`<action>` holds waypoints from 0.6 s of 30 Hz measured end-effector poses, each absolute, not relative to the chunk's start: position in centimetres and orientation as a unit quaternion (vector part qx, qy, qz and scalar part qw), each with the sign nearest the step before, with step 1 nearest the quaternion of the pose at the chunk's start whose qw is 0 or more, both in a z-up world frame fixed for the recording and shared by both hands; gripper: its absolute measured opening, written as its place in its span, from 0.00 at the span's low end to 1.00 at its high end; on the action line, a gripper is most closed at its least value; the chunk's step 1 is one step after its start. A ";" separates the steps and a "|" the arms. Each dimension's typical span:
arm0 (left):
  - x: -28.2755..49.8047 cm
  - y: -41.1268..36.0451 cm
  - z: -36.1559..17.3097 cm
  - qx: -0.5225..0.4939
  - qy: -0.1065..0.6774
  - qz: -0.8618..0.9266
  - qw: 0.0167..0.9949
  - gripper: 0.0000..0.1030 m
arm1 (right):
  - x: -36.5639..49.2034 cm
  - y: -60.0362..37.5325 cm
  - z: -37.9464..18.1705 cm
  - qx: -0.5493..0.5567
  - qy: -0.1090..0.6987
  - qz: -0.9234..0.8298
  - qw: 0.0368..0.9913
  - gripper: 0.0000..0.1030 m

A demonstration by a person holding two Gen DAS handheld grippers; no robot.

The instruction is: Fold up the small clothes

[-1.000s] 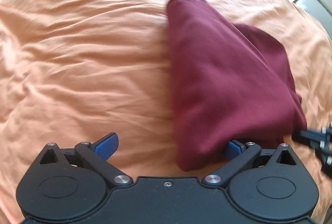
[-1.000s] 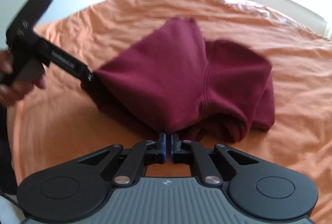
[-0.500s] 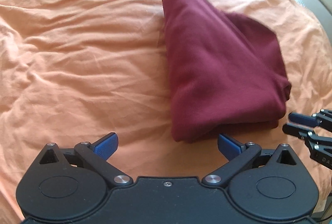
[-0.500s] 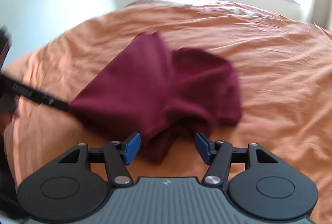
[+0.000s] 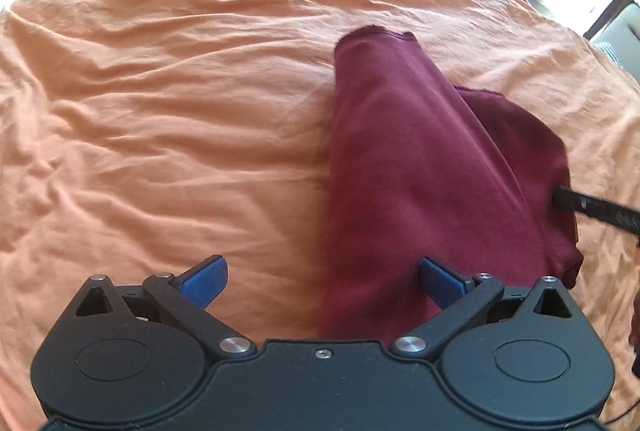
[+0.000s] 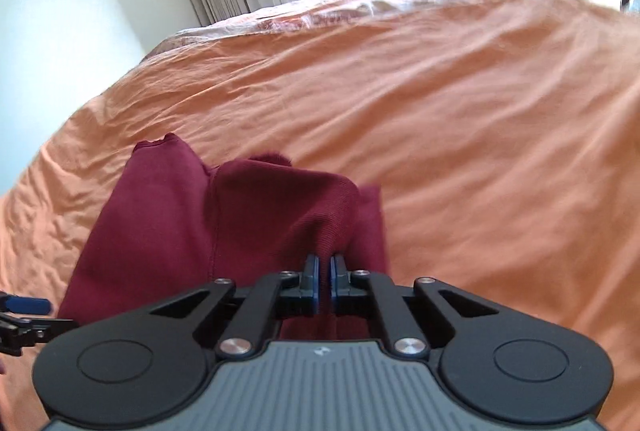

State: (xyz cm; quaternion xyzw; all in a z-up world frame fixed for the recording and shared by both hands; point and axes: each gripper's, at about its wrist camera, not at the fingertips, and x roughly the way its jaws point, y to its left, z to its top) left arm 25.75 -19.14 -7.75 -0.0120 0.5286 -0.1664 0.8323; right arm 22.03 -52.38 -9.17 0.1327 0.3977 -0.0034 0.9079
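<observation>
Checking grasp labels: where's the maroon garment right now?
The maroon garment lies on the orange bedsheet, right of centre in the left wrist view; the right tongs pinch its near fold, the open left tongs straddle its near edge.

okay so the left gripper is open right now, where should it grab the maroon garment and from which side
Probably the near left corner of the maroon garment, coming in low from the near side. That folded edge lies flat on the orange sheet, right between the open left gripper fingers. The right gripper already pinches the bunched right edge, so the left corner is the free one.
</observation>
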 end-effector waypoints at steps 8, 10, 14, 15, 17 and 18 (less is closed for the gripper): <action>25.2 -20.9 -8.7 0.015 0.541 -0.168 0.824 0.99 | 21.8 -51.7 -10.5 0.105 0.436 -0.011 0.894 0.15; 25.2 -21.0 -9.2 0.021 0.552 -0.166 0.817 0.99 | 20.9 -51.3 -9.6 0.113 0.422 -0.025 0.899 0.46; 25.1 -20.0 -7.9 0.002 0.543 -0.179 0.821 0.99 | 18.7 -48.6 -8.0 0.072 0.370 -0.010 0.926 0.75; 25.1 -19.7 -7.4 -0.003 0.534 -0.179 0.826 0.99 | 18.5 -47.9 -8.0 0.068 0.362 -0.011 0.930 0.84; 25.4 -19.2 -6.6 -0.014 0.516 -0.179 0.838 0.99 | 18.2 -46.3 -8.5 0.062 0.351 -0.007 0.934 0.85; 25.9 -19.1 -6.4 -0.021 0.508 -0.174 0.843 0.99 | 18.4 -45.6 -8.7 0.059 0.351 -0.007 0.935 0.85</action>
